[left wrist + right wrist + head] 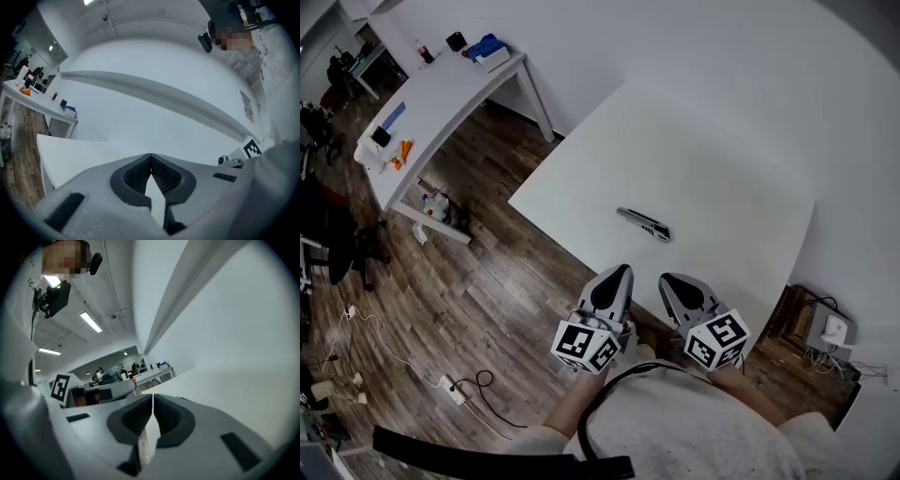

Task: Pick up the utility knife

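Fingers (136, 177) clenched, empty, on left gripper (622, 272) and right gripper (668, 280), bottom centre; likely not yet opened for the slim grey metal utility knife (643, 224) lying mid-frame on white surface (722, 159).

The knife (643, 224) lay on the table (703, 141), towards its near edge, alone on the top. The left gripper (622, 273) and right gripper (669, 281) were side by side at that edge, with the knife just beyond and between them, untouched. A second table (450, 89) stood well to the left and farther back, with small things on it. Bottles (436, 206) stood on the floor beside its near end. A power strip (450, 387) lay on the floor at near left. A box (802, 317) sat on the floor right of the table.
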`<state>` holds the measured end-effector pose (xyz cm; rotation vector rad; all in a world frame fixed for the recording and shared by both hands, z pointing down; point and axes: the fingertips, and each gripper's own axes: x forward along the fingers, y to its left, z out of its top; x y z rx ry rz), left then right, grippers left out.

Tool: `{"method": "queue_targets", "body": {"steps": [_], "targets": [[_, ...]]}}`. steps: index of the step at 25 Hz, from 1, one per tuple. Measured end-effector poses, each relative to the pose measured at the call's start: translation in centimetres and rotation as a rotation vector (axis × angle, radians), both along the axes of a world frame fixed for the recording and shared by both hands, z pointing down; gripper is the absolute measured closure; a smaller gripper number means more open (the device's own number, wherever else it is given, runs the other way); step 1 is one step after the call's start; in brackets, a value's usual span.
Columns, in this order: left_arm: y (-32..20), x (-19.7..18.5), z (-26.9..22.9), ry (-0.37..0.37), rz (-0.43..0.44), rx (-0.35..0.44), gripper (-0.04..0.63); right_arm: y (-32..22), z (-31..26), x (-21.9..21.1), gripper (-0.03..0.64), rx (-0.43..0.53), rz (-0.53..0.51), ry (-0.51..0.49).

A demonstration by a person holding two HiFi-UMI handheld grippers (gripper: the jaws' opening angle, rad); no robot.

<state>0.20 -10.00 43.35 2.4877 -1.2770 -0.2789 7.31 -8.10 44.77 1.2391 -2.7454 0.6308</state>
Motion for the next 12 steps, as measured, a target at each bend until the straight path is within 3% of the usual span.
{"method": "queue_targets", "body": {"steps": [12], "targets": [[-4.3, -2.5, 1.3, -0.014, -0.015, -0.003, 0.588, -4.0, 1.7, -2.9, 0.607, 0.0, -0.09, 0.104]]}}
